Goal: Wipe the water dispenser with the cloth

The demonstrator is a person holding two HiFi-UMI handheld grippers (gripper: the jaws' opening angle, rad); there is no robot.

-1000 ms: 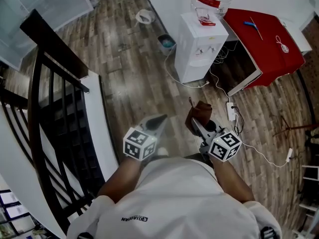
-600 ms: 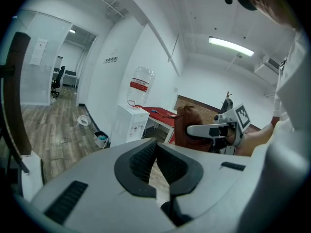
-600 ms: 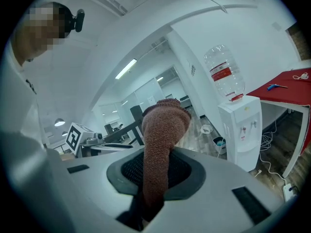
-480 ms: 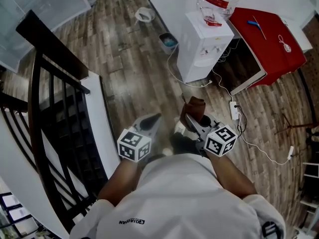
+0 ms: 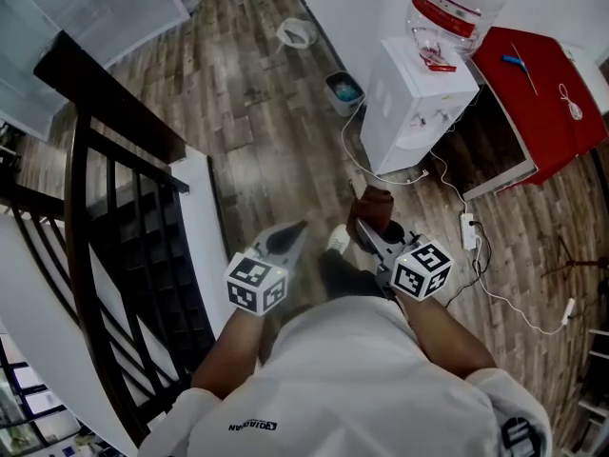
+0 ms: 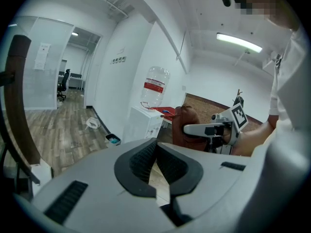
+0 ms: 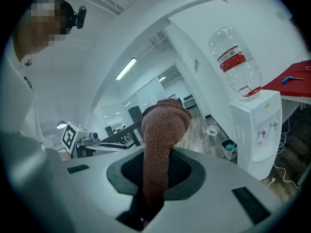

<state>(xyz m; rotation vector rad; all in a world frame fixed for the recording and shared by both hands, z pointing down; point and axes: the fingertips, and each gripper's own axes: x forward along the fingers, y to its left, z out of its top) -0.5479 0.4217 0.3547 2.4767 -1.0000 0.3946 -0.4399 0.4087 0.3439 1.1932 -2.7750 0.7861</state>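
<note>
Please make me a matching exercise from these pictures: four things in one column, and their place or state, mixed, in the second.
1. brown knitted cloth
2. white water dispenser
3. red table
4. left gripper

A. has a blue tool on top
B. shut, holding nothing
C. clamped in the right gripper
D. carries a clear bottle

Pairs: 1-C, 2-D, 3-A, 4-B
</note>
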